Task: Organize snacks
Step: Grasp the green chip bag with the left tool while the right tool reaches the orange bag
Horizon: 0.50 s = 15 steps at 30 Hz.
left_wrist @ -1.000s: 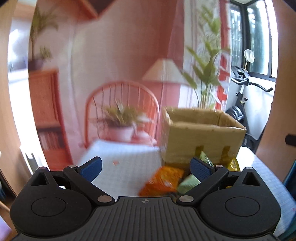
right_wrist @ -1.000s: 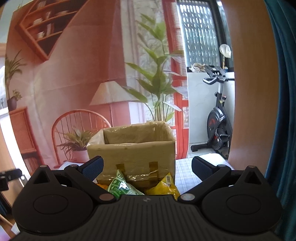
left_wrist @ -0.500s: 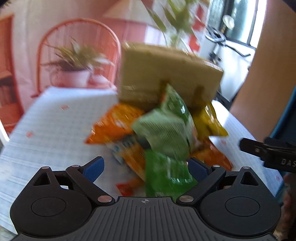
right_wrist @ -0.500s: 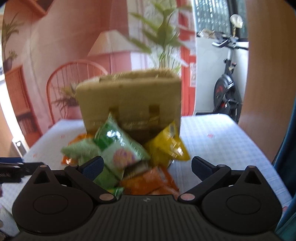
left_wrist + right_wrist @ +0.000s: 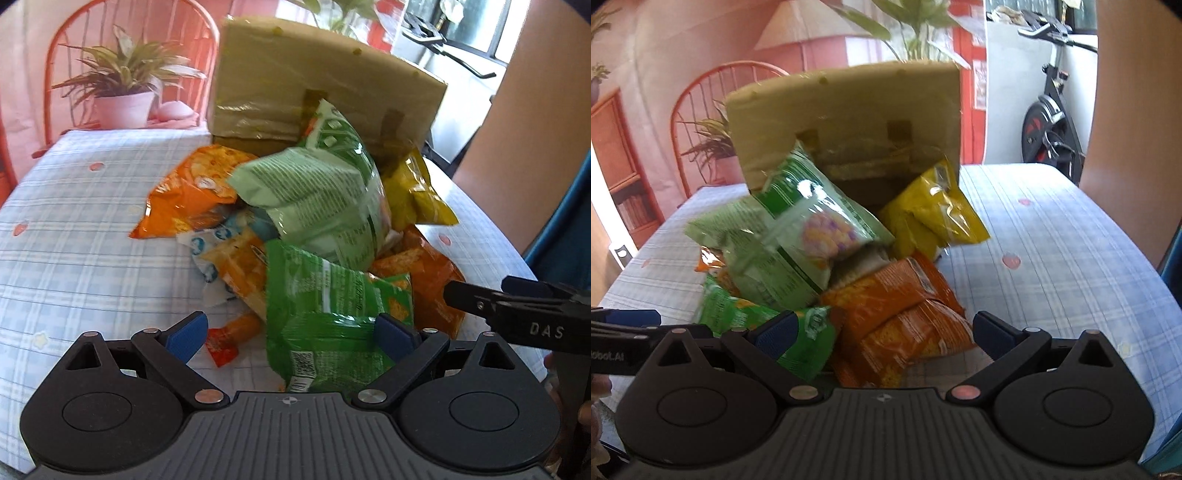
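Both grippers hang low over the snack pile on the checked counter. The left gripper has its fingers spread wide, a bright green packet lying between them, nothing gripped. The right gripper is just as wide, its fingers flanking an orange packet, no squeeze on it. Behind the heap stands the cardboard box, with a pale green bag and a yellow bag leaning against its front. Off to the left, a potted plant.
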Each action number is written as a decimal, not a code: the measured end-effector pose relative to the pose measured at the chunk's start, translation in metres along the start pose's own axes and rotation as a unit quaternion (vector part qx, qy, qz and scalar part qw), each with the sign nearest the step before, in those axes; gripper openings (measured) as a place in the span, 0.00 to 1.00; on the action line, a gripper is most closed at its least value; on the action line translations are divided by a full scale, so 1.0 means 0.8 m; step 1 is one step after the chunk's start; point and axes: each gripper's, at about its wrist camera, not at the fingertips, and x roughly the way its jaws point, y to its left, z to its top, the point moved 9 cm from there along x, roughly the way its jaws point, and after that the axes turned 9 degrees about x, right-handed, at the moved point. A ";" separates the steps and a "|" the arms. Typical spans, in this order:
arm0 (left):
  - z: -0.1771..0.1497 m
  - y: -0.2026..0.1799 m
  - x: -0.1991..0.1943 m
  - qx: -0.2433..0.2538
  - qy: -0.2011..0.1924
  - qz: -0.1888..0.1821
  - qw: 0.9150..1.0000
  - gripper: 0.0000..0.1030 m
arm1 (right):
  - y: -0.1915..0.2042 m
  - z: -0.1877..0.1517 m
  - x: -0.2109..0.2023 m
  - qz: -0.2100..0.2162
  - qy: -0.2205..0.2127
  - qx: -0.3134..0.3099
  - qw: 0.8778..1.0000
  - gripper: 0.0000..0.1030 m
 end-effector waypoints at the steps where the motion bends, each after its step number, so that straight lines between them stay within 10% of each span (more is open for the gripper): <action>1: 0.000 -0.002 0.002 -0.001 -0.001 -0.007 1.000 0.94 | -0.002 -0.002 0.002 -0.001 0.004 0.002 1.000 0.99; 15: -0.008 -0.016 0.023 -0.026 0.009 -0.086 0.996 0.88 | -0.009 -0.015 0.018 -0.004 0.027 0.010 1.000 0.98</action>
